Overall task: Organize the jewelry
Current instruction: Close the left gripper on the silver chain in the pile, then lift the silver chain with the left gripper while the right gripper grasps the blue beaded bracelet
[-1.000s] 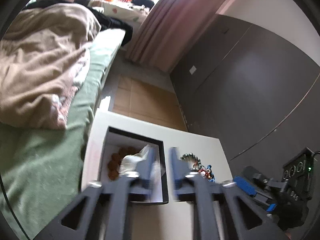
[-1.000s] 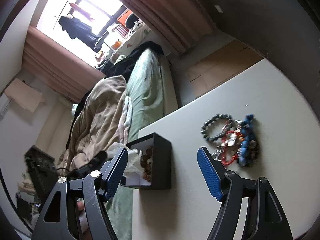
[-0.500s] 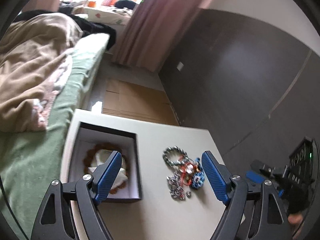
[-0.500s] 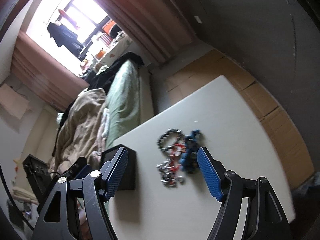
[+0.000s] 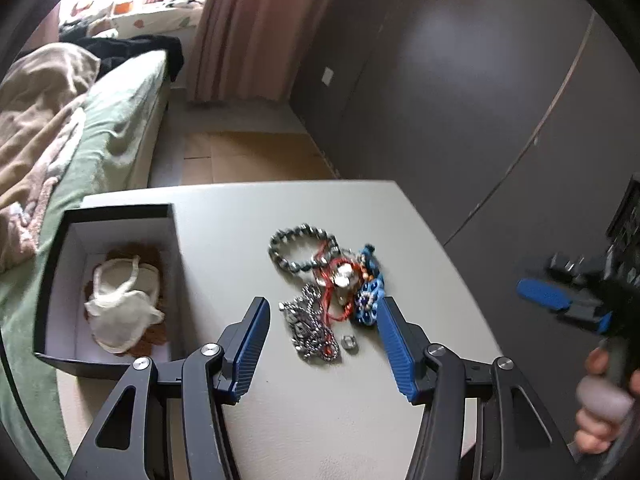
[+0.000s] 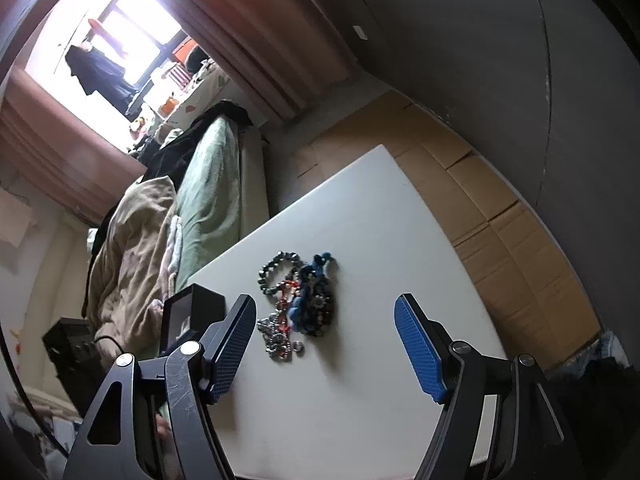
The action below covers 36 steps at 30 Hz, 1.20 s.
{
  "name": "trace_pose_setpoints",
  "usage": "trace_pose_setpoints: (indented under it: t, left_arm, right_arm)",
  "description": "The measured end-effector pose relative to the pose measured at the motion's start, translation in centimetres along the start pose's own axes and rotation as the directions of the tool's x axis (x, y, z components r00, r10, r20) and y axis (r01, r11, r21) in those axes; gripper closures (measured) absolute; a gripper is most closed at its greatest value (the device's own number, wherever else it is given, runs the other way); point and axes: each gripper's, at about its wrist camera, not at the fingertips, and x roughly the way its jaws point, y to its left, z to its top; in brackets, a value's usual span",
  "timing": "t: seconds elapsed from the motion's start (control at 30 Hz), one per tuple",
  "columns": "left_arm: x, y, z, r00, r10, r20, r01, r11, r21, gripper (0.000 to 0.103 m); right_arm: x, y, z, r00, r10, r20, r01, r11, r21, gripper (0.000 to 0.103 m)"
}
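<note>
Beside jewelry pile (image 5: 328,292), black box (image 5: 116,216), bed (image 5: 120,132)

Matt, smooth pale bench (image 5: 320,412). Black box (image 5: 116,212) with matt white lining, holding a soft cream cloth pouch (image 5: 120,312). Jewelry pile (image 5: 328,292): glossy metallic grey beads, shiny silver chain, red cord, blue links. Left gripper (image 5: 320,344) fingers (image 5: 394,344): ribbed blue pads on black plastic.

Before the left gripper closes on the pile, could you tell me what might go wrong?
1. The pile is tangled: pulling one chain may drag the rest.
2. The small ring lies loose beside it and could get knocked away.
3. The left gripper is wide open over several pieces, so it may grab more than one.
</note>
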Motion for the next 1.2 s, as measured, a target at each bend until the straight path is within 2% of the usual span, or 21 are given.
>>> trace_pose_setpoints:
  t: [0.23, 0.37, 0.5, 0.6, 0.63, 0.67, 0.7, 0.83, 0.9, 1.07, 1.2]
  left_arm:
    - [3.6, -1.2, -1.2, 0.991, 0.107, -0.082, -0.1, 0.992, 0.078, 0.046]
    - [5.2, -0.9, -1.6, 0.981, 0.148, -0.123, -0.137, 0.986, 0.093, 0.055]
    - [6.3, -0.6, -1.6, 0.978, 0.157, -0.135, -0.148, 0.986, 0.078, 0.055]
    - [6.9, -1.0, -1.6, 0.975, 0.187, -0.12, -0.173, 0.978, 0.114, 0.056]
    - [7.0, -1.1, -1.6, 0.973, 0.201, -0.114, -0.185, 0.974, 0.132, 0.06]
    - [7.1, -1.1, -1.7, 0.973, 0.202, -0.11, -0.186, 0.973, 0.135, 0.069]
    - [7.0, -1.0, -1.6, 0.974, 0.197, -0.112, -0.182, 0.975, 0.125, 0.073]
    - [7.0, -0.9, -1.5, 0.975, 0.193, -0.114, -0.177, 0.975, 0.133, 0.075]
    - [7.0, -0.8, -1.5, 0.975, 0.193, -0.112, -0.178, 0.975, 0.133, 0.084]
    - [6.3, 0.2, -0.9, 0.976, 0.184, -0.118, -0.173, 0.98, 0.095, 0.085]
    - [4.6, 0.9, -0.2, 0.986, 0.142, -0.087, -0.138, 0.989, 0.048, 0.087]
  right_arm:
    - [-0.7, -1.6, 0.4, 1.0, -0.006, -0.008, 0.007, 0.999, 0.035, 0.031]
    - [-0.8, -2.3, 0.7, 1.0, -0.006, -0.015, 0.006, 0.999, 0.051, 0.031]
    - [-0.9, -2.7, 1.0, 1.0, -0.001, -0.018, 0.002, 0.998, 0.058, 0.031]
    - [-0.8, -2.7, 1.0, 1.0, 0.0, -0.023, 0.001, 0.998, 0.057, 0.031]
    - [-0.7, -2.7, 1.1, 1.0, 0.001, -0.026, 0.001, 0.998, 0.057, 0.031]
    - [-0.6, -2.8, 1.1, 1.0, 0.0, -0.03, 0.002, 0.998, 0.056, 0.031]
    - [-0.5, -2.8, 1.2, 0.999, -0.001, -0.032, 0.002, 0.998, 0.056, 0.031]
    - [-0.1, -3.0, 1.3, 0.999, -0.007, -0.045, 0.01, 0.998, 0.059, 0.031]
    - [0.2, -2.9, 1.3, 0.998, -0.009, -0.054, 0.012, 0.998, 0.056, 0.031]
    - [1.1, -2.3, 0.9, 0.997, -0.016, -0.081, 0.019, 0.999, 0.03, 0.031]
    - [1.9, -1.9, 0.7, 0.995, -0.022, -0.097, 0.024, 1.0, 0.018, 0.031]
